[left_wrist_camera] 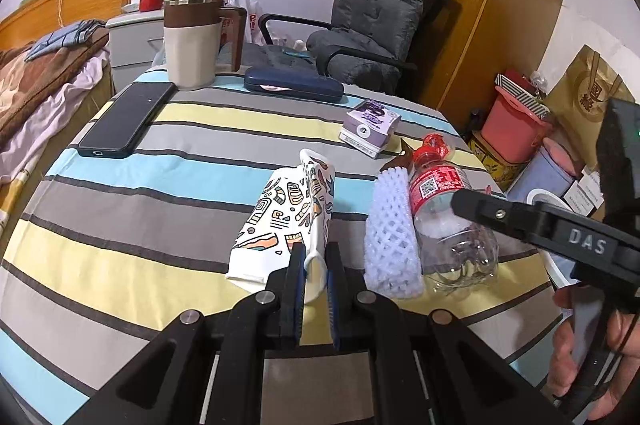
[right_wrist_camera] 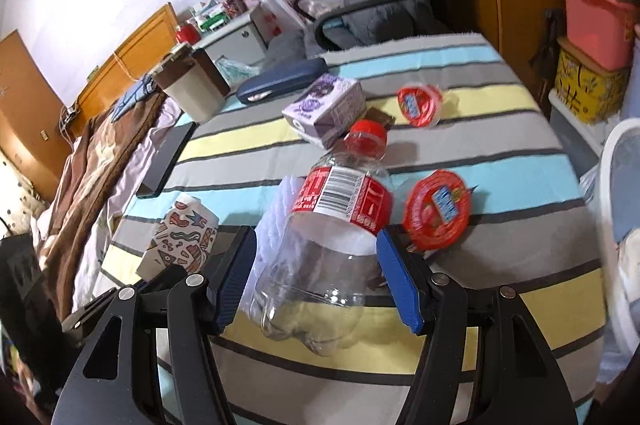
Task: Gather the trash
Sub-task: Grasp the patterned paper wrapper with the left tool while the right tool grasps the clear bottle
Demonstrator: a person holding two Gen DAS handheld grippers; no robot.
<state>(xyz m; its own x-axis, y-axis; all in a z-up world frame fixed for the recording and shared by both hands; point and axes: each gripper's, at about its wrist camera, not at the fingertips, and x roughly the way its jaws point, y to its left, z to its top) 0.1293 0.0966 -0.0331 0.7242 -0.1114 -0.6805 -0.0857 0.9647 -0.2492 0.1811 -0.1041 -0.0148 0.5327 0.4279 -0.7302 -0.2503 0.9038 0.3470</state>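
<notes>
My left gripper point(left_wrist_camera: 315, 267) is shut on the rim of a flattened, patterned paper cup point(left_wrist_camera: 286, 209) that lies on the striped table cloth. Just right of the cup lie a white foam net point(left_wrist_camera: 390, 237) and a clear plastic bottle point(left_wrist_camera: 444, 209) with a red label and cap. My right gripper point(right_wrist_camera: 318, 265) stands open and wide, one pad on each side of the bottle point(right_wrist_camera: 332, 225), which rests on the table. Beyond the bottle are a purple carton point(right_wrist_camera: 324, 109) and two red-lidded cups point(right_wrist_camera: 438, 213) point(right_wrist_camera: 420, 103). The paper cup point(right_wrist_camera: 184, 229) shows at the left.
At the far side of the table point(left_wrist_camera: 120, 237) stand a brown-and-cream mug point(left_wrist_camera: 192, 41), a black phone point(left_wrist_camera: 124, 121) and a blue case point(left_wrist_camera: 294, 85). A white bin point(right_wrist_camera: 616, 205) is off the right edge. A bed lies left, a grey chair point(left_wrist_camera: 372, 25) behind.
</notes>
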